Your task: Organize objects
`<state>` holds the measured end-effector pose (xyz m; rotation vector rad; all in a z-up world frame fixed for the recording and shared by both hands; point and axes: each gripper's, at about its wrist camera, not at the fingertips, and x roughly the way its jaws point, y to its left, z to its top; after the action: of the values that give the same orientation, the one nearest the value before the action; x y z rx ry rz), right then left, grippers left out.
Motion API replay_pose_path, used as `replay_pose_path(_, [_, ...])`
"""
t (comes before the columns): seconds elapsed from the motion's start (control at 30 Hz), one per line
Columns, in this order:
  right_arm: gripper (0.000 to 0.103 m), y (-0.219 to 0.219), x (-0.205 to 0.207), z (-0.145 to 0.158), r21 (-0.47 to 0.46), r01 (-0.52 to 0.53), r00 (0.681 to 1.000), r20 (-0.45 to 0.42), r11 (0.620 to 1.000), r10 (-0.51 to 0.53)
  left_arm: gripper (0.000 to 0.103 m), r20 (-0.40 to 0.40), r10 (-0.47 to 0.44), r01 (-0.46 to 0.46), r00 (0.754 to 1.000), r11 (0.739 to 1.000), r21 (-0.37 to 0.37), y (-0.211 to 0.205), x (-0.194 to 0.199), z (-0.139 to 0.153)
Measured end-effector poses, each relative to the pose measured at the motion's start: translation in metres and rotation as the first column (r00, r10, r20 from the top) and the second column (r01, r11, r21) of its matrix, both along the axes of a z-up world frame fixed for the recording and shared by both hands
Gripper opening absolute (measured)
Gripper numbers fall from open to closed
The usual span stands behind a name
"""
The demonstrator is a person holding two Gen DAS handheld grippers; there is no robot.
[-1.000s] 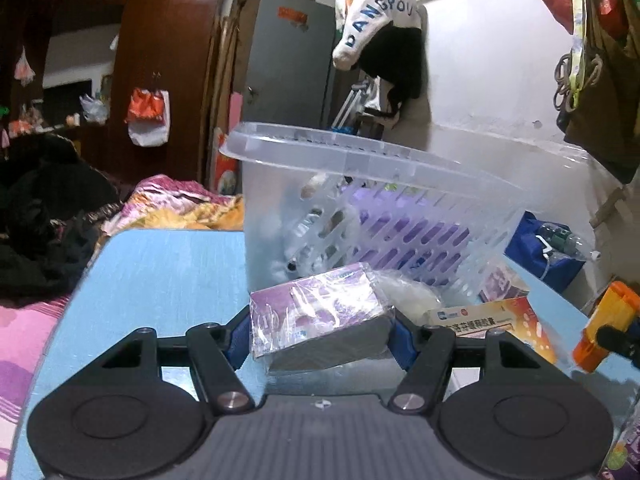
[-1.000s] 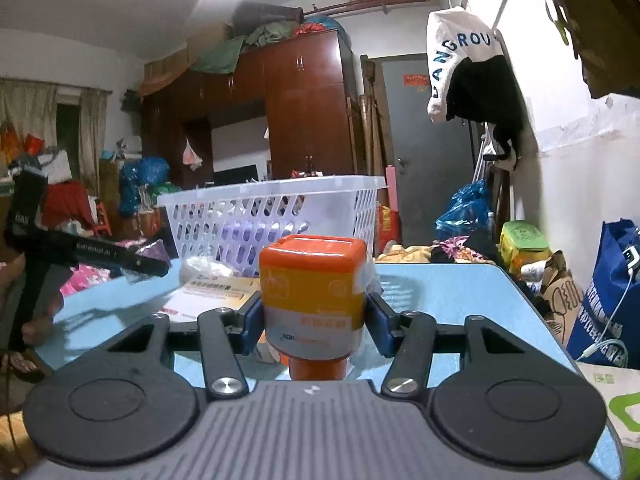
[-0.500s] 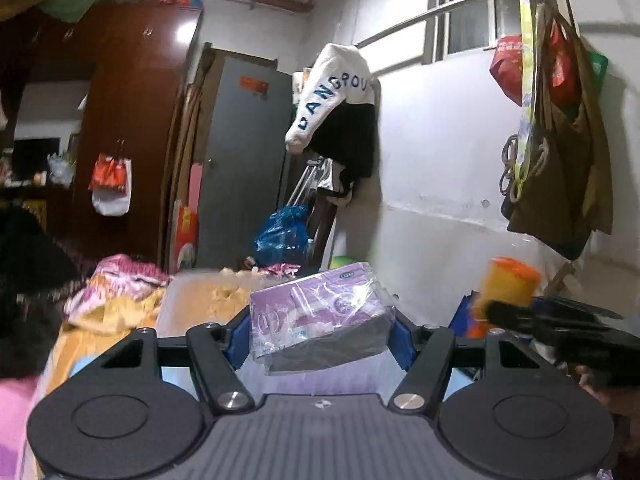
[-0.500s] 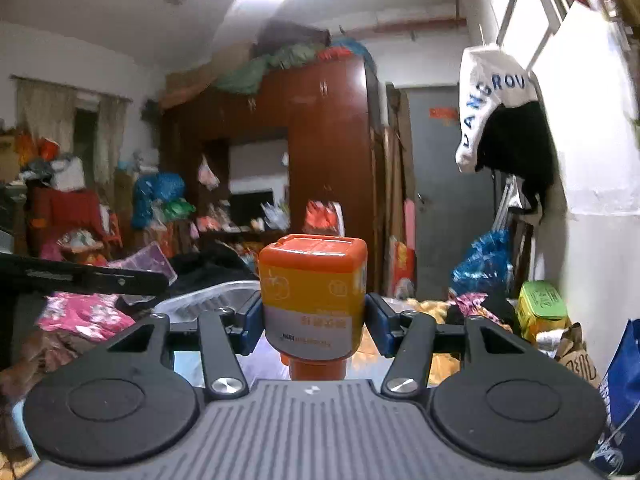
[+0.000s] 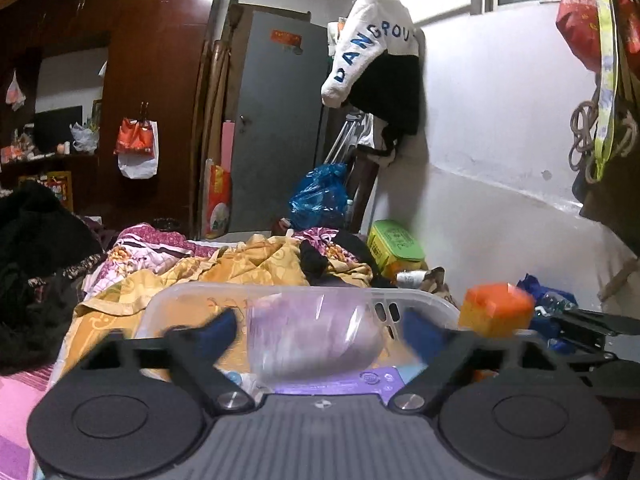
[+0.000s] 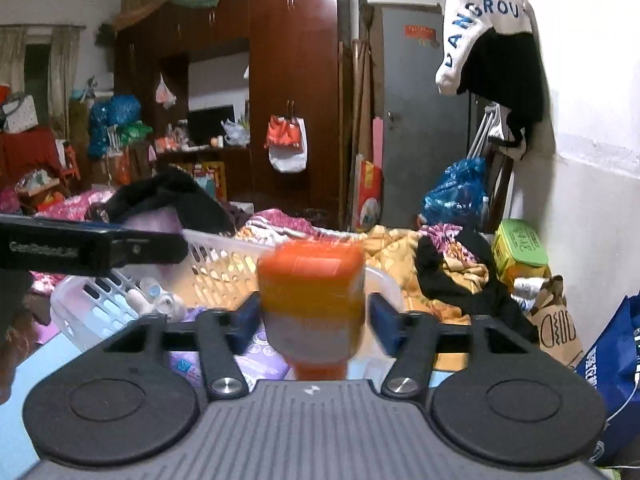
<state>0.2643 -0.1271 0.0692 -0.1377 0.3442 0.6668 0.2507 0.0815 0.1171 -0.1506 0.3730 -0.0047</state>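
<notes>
My left gripper [image 5: 316, 328] is open above the white plastic basket [image 5: 416, 300]. The purple wrapped pack [image 5: 312, 340] is blurred between its spread fingers, free of the pads and over the basket. My right gripper [image 6: 312, 316] is open too, with gaps on both sides of the blurred orange bottle [image 6: 312, 300], over the basket's near rim [image 6: 384, 280]. The bottle also shows at the right of the left wrist view [image 5: 496, 314]. The left gripper shows as a black bar in the right wrist view [image 6: 92, 246].
The basket holds small bottles [image 6: 160, 300] and purple packs [image 6: 264, 356]. Behind it lie heaped bedclothes [image 5: 256, 264], a green tin [image 5: 396, 242] and a blue bag [image 6: 616, 364] by the white wall. A dark wardrobe [image 6: 296, 80] stands at the back.
Both grippers have opened over the basket. The purple pack and the orange bottle have come loose from the pads and are blurred in motion. Both views have tilted down toward the basket.
</notes>
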Motion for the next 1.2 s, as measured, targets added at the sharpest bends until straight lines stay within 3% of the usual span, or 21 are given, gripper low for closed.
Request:
replay_pose_path(0.07, [0.102, -0.016, -0.018, 0.005, 0.052, 0.036, 0.997, 0.070, 0.998, -0.040, 0.096, 0.036, 0.010, -0.010, 0.999, 1.000, 0.003, 0.002, -0.012, 0.001])
replay_pose_path(0.2, [0.103, -0.068, -0.047, 0.009, 0.196, -0.021, 0.998, 0.065, 0.980, 0.008, 0.096, 0.111, 0.010, -0.015, 0.994, 0.999, 0.040, -0.003, -0.051, 0.002])
replay_pose_path(0.3, [0.103, -0.100, -0.069, -0.013, 0.222, -0.002, 0.997, 0.076, 0.975, -0.015, 0.101, 0.147, -0.042, 0.032, 0.988, 0.997, 0.065, -0.007, -0.096, -0.015])
replay_pose_path(0.4, [0.103, -0.109, -0.069, -0.047, 0.225, 0.006, 1.000, -0.018, 0.974, -0.002, 0.101, 0.106, -0.089, 0.078, 0.990, 0.992, 0.100, -0.012, -0.119, -0.046])
replay_pose_path(0.47, [0.103, -0.102, -0.059, -0.066, 0.191, 0.030, 0.995, -0.099, 0.981, -0.011, 0.101, 0.054, -0.097, 0.091, 0.994, 0.990, 0.109, -0.014, -0.116, -0.067])
replay_pose_path(0.57, [0.103, -0.087, -0.050, -0.084, 0.145, 0.037, 0.989, -0.147, 0.989, -0.015, 0.101, -0.014, -0.085, 0.086, 0.996, 0.991, 0.099, -0.013, -0.099, -0.087])
replay_pose_path(0.7, [0.096, -0.077, -0.047, -0.094, 0.120, 0.043, 0.983, -0.180, 0.992, -0.021, 0.100, -0.062, -0.060, 0.064, 0.996, 0.996, 0.064, -0.002, -0.082, -0.099])
replay_pose_path(1.03, [0.083, -0.065, -0.036, -0.095, 0.071, 0.052, 0.976, -0.214, 0.996, -0.036, 0.100, -0.122, -0.054, 0.063, 0.991, 0.995, 0.073, -0.020, -0.067, -0.108])
replay_pose_path(1.2, [0.066, -0.058, -0.025, -0.099, 0.044, 0.077, 0.962, -0.265, 0.996, -0.062, 0.100, -0.152, -0.047, 0.062, 0.987, 0.993, 0.099, -0.035, -0.055, -0.110])
